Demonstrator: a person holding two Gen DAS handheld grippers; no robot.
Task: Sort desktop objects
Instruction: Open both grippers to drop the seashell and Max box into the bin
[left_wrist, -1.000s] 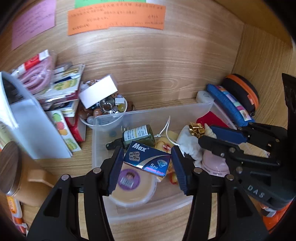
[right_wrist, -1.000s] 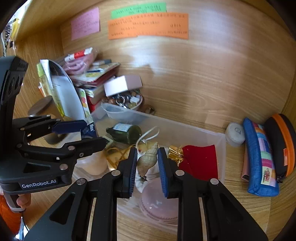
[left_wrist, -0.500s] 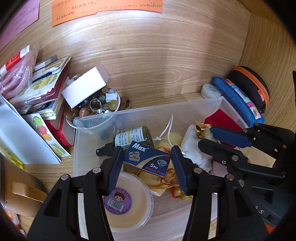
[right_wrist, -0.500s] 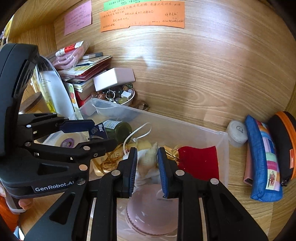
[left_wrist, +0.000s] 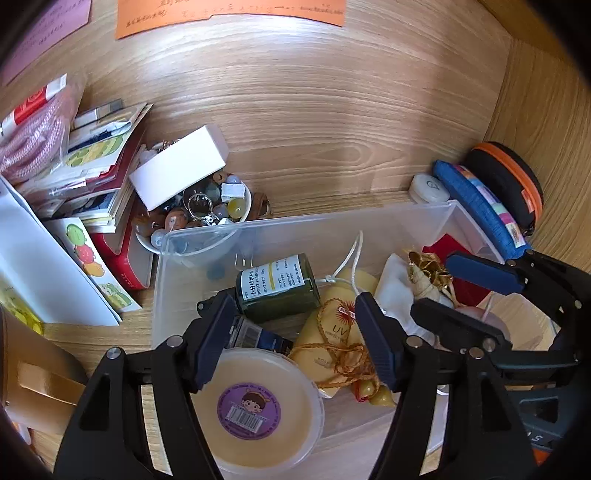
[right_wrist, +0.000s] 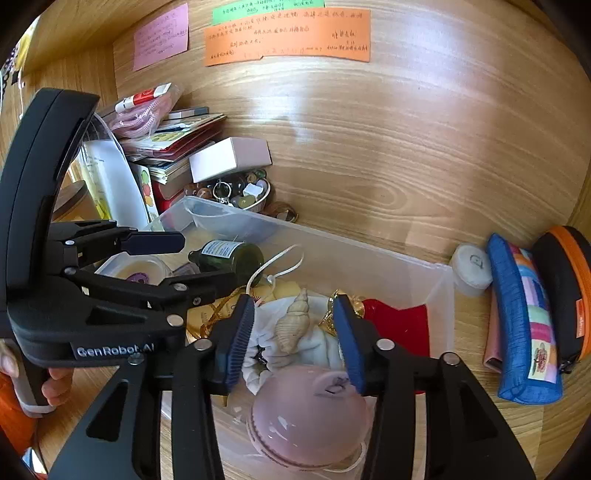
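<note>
A clear plastic bin (left_wrist: 369, 218) (right_wrist: 388, 258) holds several small items. My left gripper (left_wrist: 295, 332) is open over it; the blue Max box (left_wrist: 258, 334) lies below it between a green bottle (left_wrist: 277, 286) and a round cream tub (left_wrist: 255, 406). My right gripper (right_wrist: 295, 332) is open above a spiral seashell (right_wrist: 291, 325) that rests on white cloth (right_wrist: 317, 343) beside a pink round case (right_wrist: 310, 417). The seashell also shows in the left wrist view (left_wrist: 424, 284). A yellow pouch (left_wrist: 336, 332) and red cloth (right_wrist: 399, 325) lie in the bin.
A bowl of beads (left_wrist: 199, 214) with a white box (left_wrist: 177, 173) on it stands left of the bin, by stacked books (left_wrist: 92, 177). A blue pencil case (right_wrist: 524, 317), an orange-trimmed black case (right_wrist: 565, 284) and a white round cap (right_wrist: 472, 269) lie right of it. Wooden walls enclose the back and sides.
Both grippers have opened. The left has let go of the blue Max box and the right has let go of the seashell; both now lie in the bin.
</note>
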